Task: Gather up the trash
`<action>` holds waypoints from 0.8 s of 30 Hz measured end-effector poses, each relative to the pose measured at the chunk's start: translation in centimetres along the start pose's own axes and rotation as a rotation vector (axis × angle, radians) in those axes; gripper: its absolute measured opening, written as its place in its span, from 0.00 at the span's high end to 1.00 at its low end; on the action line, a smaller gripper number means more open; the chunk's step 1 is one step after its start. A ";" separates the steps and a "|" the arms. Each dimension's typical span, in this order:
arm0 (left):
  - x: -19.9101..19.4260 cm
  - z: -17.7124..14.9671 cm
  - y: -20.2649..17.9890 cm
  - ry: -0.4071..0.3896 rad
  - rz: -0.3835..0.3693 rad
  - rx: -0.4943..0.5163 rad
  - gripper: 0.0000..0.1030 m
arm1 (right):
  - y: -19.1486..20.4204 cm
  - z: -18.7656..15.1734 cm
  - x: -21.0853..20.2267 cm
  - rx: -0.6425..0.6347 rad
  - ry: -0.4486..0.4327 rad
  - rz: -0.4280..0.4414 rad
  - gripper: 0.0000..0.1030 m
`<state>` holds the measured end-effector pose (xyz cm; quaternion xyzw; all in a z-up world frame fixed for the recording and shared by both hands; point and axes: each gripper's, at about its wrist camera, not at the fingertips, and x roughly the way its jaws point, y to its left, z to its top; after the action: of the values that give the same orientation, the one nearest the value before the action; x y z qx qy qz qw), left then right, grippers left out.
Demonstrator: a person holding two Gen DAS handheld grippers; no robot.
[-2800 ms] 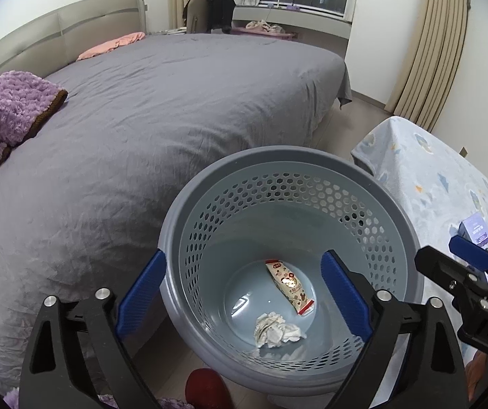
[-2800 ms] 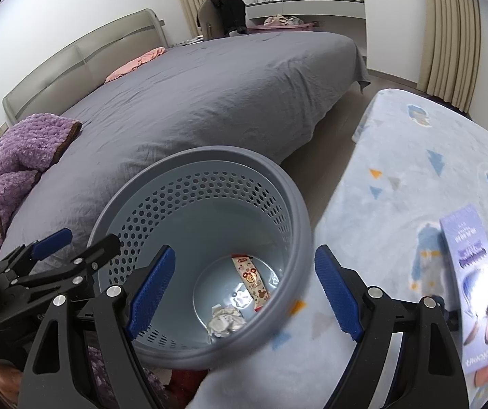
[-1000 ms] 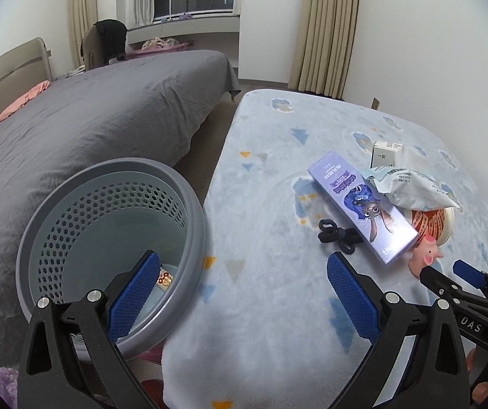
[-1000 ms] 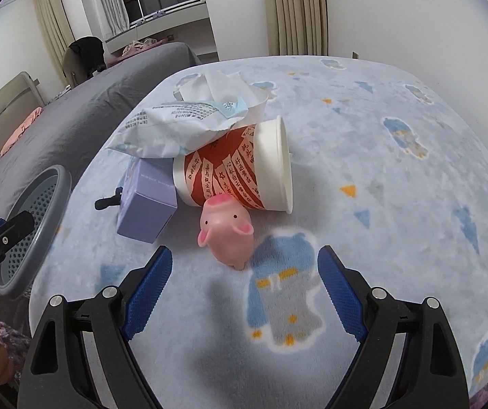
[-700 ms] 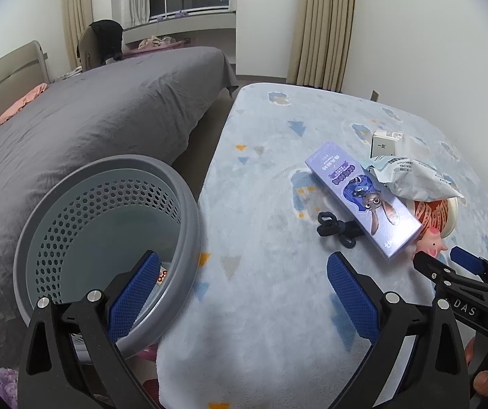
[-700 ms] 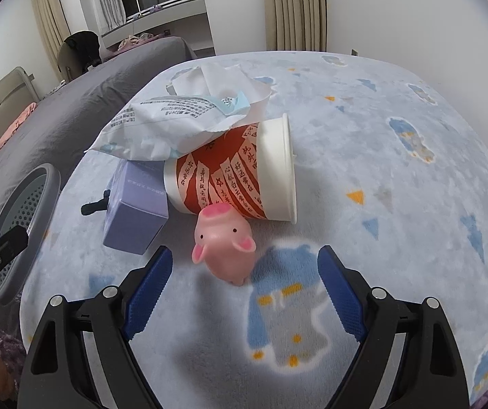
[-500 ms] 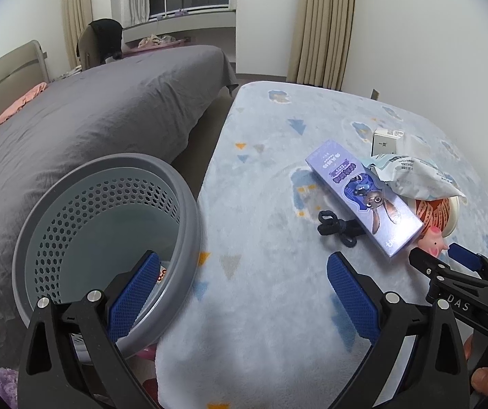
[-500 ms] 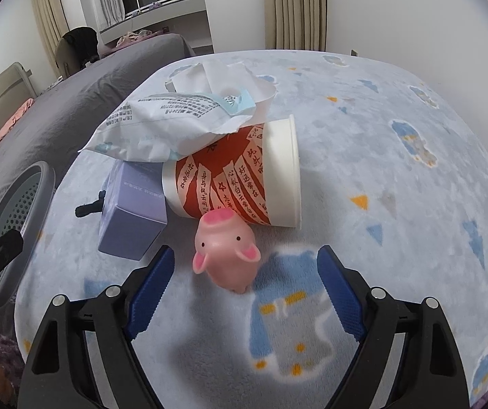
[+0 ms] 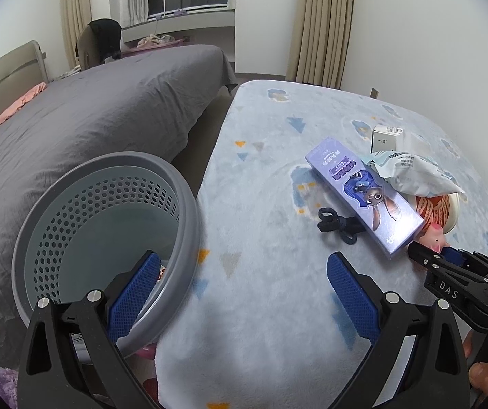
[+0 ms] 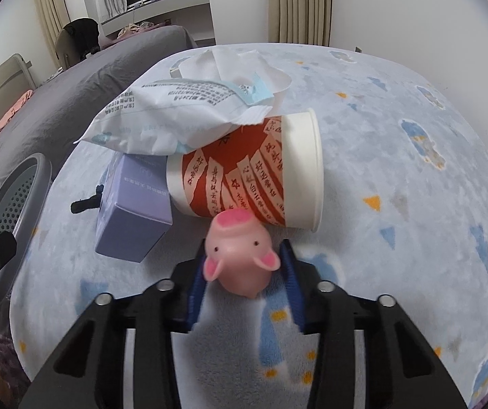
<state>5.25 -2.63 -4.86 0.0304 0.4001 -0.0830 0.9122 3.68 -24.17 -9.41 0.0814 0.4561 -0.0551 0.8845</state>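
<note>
A pink pig toy [image 10: 240, 255] lies on the pale blue patterned blanket [image 10: 397, 177], right in front of a tipped red-and-white paper cup [image 10: 250, 177]. My right gripper [image 10: 244, 279] is closing, and its blue pads press the pig's sides. A white wrapper [image 10: 175, 116] rests on the cup and on a purple box [image 10: 134, 211]. In the left wrist view my left gripper [image 9: 240, 272] hangs open beside the grey perforated basket [image 9: 189, 211], holding nothing. The pig [image 9: 433, 237] and the right gripper [image 9: 448, 266] show at the right there.
A black hair tie [image 9: 336, 226] lies by the purple box [image 9: 363, 197], with a small white box [image 9: 383, 139] further back. A grey bed [image 9: 90, 119] fills the left side. A wall and curtains stand behind the blanket.
The right gripper's jaws have come together from wide open onto the pig, which now sits between the pads. The left wrist view is almost unchanged over the last second.
</note>
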 end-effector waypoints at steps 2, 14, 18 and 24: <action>0.0 -0.1 -0.1 0.000 -0.002 0.003 0.06 | 0.1 -0.2 -0.3 -0.001 -0.002 0.003 0.68; 0.7 -0.2 -1.6 0.001 -0.017 0.029 0.06 | -1.5 -2.3 -3.5 0.030 -0.014 0.050 0.69; 1.6 0.0 -2.5 0.011 -0.031 0.035 0.06 | -2.4 -2.6 -4.2 0.041 -0.024 0.071 0.69; 3.3 0.4 -3.8 0.028 -0.045 0.045 0.06 | -3.7 -2.6 -4.6 0.063 -0.031 0.109 0.69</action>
<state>7.00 -6.84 -6.97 0.0433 0.4112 -0.1119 0.9036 -1.64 -27.15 -7.51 0.1332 0.4351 -0.0226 0.8902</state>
